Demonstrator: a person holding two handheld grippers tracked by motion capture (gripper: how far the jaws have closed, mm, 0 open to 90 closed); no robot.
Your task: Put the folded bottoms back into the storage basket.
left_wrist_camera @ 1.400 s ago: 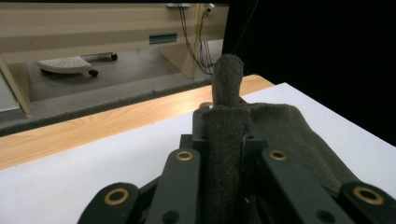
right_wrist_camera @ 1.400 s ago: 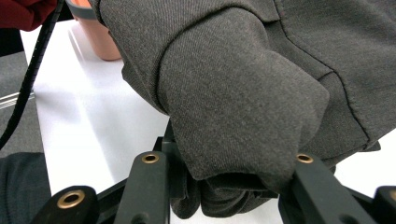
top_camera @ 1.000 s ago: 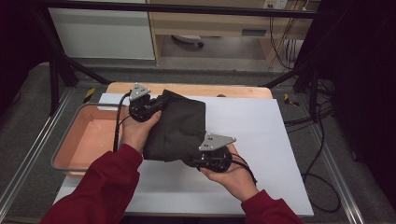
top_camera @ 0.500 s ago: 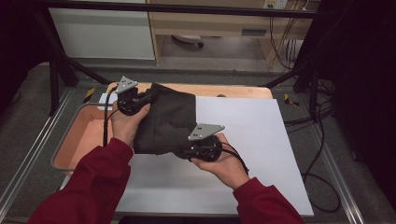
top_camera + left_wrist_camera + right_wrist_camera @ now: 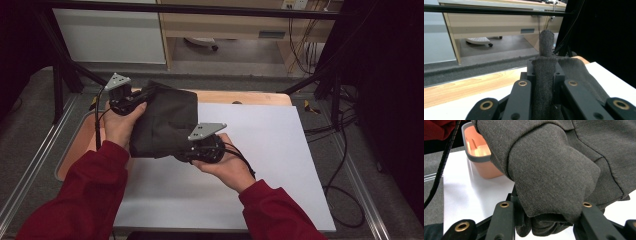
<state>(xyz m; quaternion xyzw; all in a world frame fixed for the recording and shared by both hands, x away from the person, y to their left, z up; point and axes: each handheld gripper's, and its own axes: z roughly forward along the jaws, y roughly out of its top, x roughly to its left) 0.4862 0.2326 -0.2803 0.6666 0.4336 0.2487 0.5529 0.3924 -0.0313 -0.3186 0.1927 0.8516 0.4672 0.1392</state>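
High view: dark grey garment point(image 5: 165, 122) held above the counter point(image 5: 260, 165), stretched between left gripper point(image 5: 131, 101) at its far left corner and right gripper point(image 5: 192, 150) at its near edge; orange tray point(image 5: 80, 145) below, at the left. Left gripper view: jaws clamped on a fold of the garment point(image 5: 545, 82). Right gripper view: jaws closed on bunched garment point(image 5: 554, 170); tray point(image 5: 477, 152) at far left.
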